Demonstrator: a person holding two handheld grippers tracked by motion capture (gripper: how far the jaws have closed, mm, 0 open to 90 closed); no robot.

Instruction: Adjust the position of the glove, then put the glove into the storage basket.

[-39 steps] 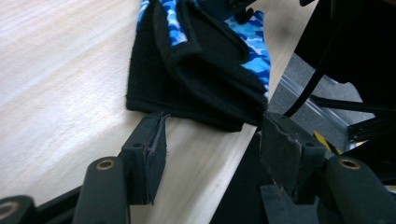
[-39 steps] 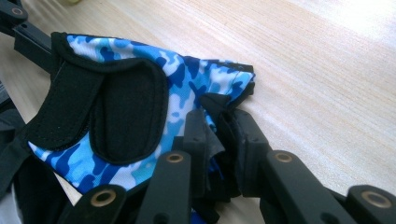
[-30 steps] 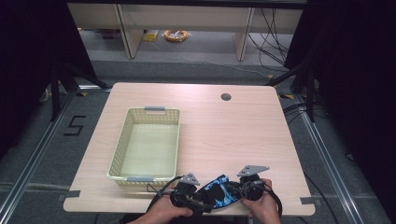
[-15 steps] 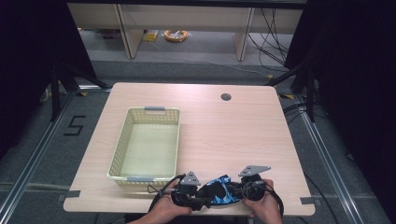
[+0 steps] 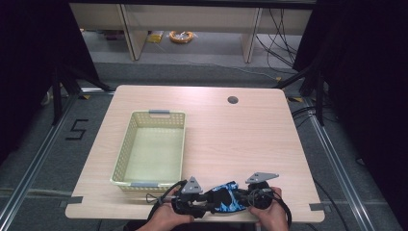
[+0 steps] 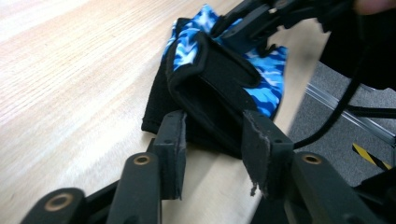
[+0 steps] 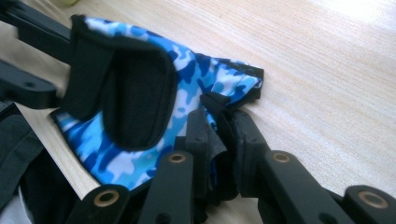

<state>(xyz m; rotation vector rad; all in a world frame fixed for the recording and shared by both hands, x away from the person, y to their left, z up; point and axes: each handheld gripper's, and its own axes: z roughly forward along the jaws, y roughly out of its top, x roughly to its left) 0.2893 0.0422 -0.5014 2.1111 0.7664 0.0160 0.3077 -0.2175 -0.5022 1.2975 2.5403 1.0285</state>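
A blue camouflage glove (image 5: pixel 226 198) with black cuff and strap lies at the table's front edge, stretched between both grippers. My right gripper (image 5: pixel 241 198) is shut on the glove's (image 7: pixel 187 79) thin black edge, which is pinched at its jaw tips (image 7: pixel 219 116). My left gripper (image 5: pixel 210 202) points at the other end. Its jaws have just been opening and stand apart (image 6: pixel 212 126), with the glove's (image 6: pixel 219 79) thick black cuff between the pads and not squeezed. The right gripper (image 6: pixel 229 28) shows beyond the glove in the left gripper view.
A pale yellow plastic basket (image 5: pixel 126 149) stands left of centre on the wooden table (image 5: pixel 240 139), just behind my left hand. A round cable hole (image 5: pixel 233 100) sits at the back right. The table's front edge runs directly under the grippers.
The left gripper has shifted very slightly at the glove's cuff end. The glove and the right gripper sit where they were.
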